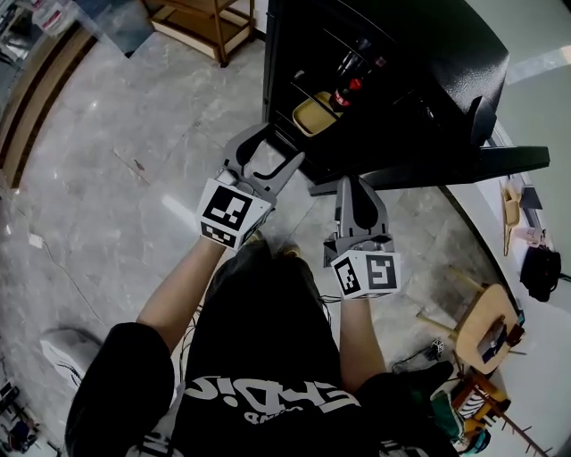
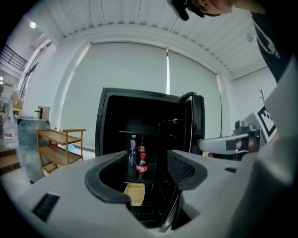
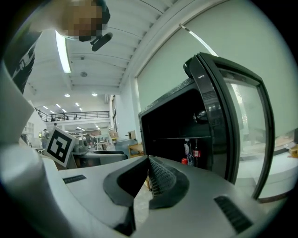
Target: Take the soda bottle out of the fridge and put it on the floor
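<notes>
The black fridge [image 1: 393, 54] stands open in front of me. On its shelf stands a cola bottle [image 2: 141, 168] with a red cap and red label, a second dark bottle [image 2: 141, 143] behind it and a clear bottle [image 2: 132, 149] to its left. From the head view the red caps [image 1: 346, 92] show inside. My left gripper [image 1: 272, 147] is open and empty, short of the fridge mouth, and the cola bottle shows far off between its fingers [image 2: 107, 186]. My right gripper [image 1: 350, 181] is shut with nothing in it, near the fridge's lower front edge.
The fridge door [image 1: 500, 161] swings out to the right, beside my right gripper [image 3: 149, 160]. A yellow object [image 1: 312, 114] lies on a lower shelf. A wooden rack [image 1: 201, 22] stands left of the fridge. A wooden stool [image 1: 486, 326] and a bag [image 1: 540, 272] are at the right.
</notes>
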`<state>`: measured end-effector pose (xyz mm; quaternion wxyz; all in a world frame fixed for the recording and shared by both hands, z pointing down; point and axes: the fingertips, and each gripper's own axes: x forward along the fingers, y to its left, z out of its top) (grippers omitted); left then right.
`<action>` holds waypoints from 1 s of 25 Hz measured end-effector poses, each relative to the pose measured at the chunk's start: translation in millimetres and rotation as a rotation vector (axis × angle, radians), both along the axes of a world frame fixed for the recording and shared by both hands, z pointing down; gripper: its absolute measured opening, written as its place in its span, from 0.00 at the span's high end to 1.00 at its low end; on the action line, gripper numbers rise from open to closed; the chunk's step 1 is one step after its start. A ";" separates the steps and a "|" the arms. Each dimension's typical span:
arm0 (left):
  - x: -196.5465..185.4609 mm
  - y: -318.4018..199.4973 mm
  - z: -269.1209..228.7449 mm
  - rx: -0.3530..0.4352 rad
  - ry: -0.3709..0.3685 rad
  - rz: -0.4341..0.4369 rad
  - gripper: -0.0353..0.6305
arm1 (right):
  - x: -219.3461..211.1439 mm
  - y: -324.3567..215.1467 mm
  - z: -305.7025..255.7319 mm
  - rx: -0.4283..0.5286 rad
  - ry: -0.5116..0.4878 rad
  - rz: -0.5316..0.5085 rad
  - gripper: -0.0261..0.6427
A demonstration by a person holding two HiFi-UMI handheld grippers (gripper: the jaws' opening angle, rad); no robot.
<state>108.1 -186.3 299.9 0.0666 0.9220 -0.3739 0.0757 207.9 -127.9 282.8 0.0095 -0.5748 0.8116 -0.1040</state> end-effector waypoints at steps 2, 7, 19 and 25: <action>2.8 -9.0 18.0 0.011 0.007 0.001 0.55 | -0.8 -2.5 14.0 -0.004 -0.015 0.006 0.93; 16.1 -26.9 56.1 0.004 0.015 0.021 0.51 | -5.0 -12.9 38.0 0.011 -0.035 0.004 0.93; 70.0 -79.6 120.2 0.011 0.013 0.072 0.49 | 1.4 -28.9 80.9 0.004 -0.019 -0.015 0.93; 112.5 -117.4 143.6 0.032 -0.012 0.098 0.47 | 8.7 -31.2 92.7 -0.018 -0.023 -0.001 0.93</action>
